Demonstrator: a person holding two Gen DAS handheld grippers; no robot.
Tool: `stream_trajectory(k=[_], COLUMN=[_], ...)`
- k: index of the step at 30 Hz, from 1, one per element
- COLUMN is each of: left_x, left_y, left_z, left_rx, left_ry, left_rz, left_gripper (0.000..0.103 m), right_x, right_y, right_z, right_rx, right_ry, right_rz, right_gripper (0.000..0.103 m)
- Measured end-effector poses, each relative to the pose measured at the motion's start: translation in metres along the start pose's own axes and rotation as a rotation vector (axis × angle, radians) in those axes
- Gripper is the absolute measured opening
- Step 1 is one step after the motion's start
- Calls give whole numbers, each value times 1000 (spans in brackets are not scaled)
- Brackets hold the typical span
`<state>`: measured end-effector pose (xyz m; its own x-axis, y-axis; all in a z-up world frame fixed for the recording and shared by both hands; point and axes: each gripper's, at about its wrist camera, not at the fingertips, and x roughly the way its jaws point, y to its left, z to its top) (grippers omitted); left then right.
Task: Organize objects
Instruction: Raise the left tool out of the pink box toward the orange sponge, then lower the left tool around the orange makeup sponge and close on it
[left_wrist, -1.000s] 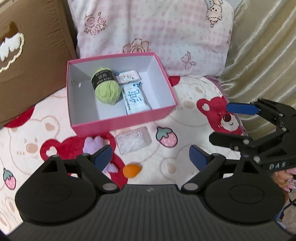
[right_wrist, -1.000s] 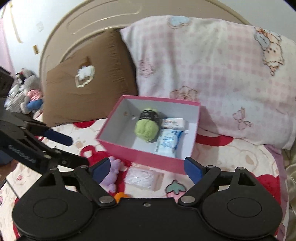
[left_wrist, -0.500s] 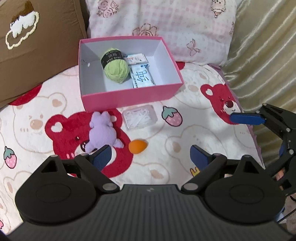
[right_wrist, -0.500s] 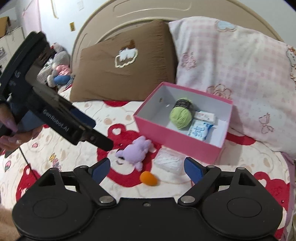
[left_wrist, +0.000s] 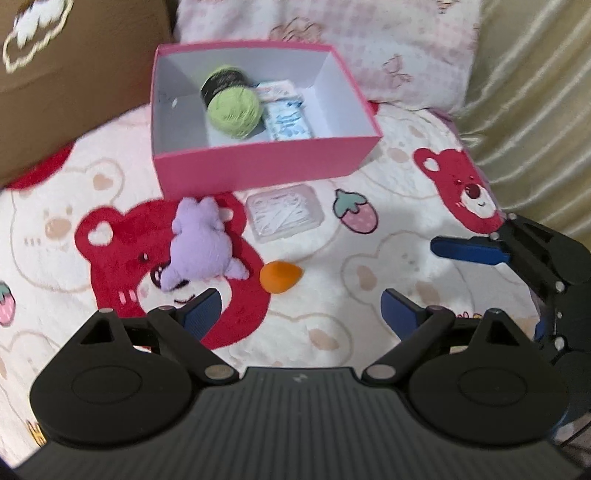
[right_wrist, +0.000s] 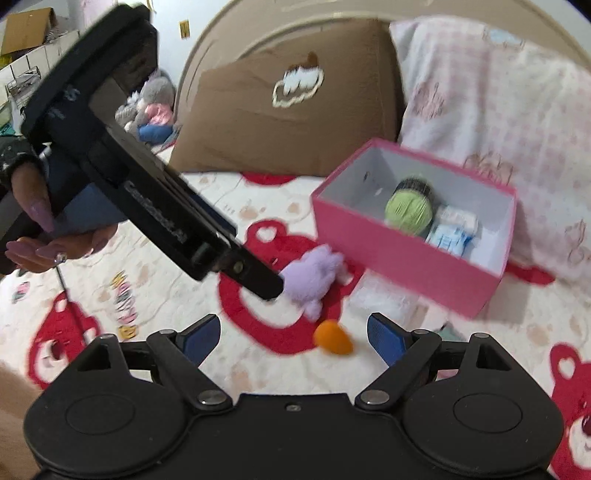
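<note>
**A:** What do you have in front of you?

**B:** Your bed (left_wrist: 406, 236) has a white blanket with red bears on it. At the head of the bed lean a brown pillow (right_wrist: 280, 122) and a pink pillow (left_wrist: 369, 44).

**A:** And the box?

**B:** Your pink box (left_wrist: 266, 162) sits near the head of the bed, just in front of the pillows. Inside it are a green ball of yarn (left_wrist: 233, 110) and a white and blue packet (left_wrist: 290, 122), side by side.

**A:** What is outside the box?

**B:** A purple plush toy (left_wrist: 201, 247) lies just in front of the box. Beside it is a clear plastic case (left_wrist: 284, 218). A small orange blob (left_wrist: 280, 276) lies a bit closer to you.

**A:** What about the tongs?

**B:** Your left tongs (left_wrist: 301, 308) have just been opening, and nothing is between them. They hang wide above the blanket near the orange blob. Your right tongs (right_wrist: 293, 334) are spread wide too, and hold nothing.
</note>
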<state>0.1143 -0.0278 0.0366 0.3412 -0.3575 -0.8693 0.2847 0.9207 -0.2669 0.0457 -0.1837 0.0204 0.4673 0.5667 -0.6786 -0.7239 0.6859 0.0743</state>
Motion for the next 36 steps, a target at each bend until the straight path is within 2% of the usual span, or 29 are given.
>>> stream_trajectory(k=[3, 6, 10, 13, 19, 23, 27, 30, 31, 36], left_x=[7, 16, 34, 47, 63, 76, 90, 102, 106, 120], left_y=[7, 11, 12, 13, 15, 16, 18, 24, 27, 37], left_z=[-1, -4, -4, -4, -9, -15, -20, -24, -25, -34], left_rx=[-26, -22, 0, -1, -25, -27, -27, -40, -47, -81], left_ry=[-31, -73, -56, -31, -30, -32, -41, -48, -56, -127], left_rz=[-1, 35, 74, 70, 42, 22, 47, 57, 56, 5], left_gripper=[94, 94, 94, 94, 93, 93, 94, 94, 94, 91], right_x=[7, 23, 51, 65, 78, 90, 105, 119, 124, 134], right_y=[-4, -8, -12, -12, -10, -17, -25, -29, -26, -23], right_z=[-7, -15, -26, -30, -35, -41, -54, -70, -76, -79], right_rx=[-55, -96, -106, -84, -56, 11, 89, 126, 98, 103], right_ry=[-41, -7, 43, 90, 82, 86, 100, 104, 83, 30], right_rz=[-9, 17, -12, 10, 36, 53, 43, -12, -40, -42], right_gripper=[90, 89, 88, 83, 83, 83, 83, 84, 83, 83])
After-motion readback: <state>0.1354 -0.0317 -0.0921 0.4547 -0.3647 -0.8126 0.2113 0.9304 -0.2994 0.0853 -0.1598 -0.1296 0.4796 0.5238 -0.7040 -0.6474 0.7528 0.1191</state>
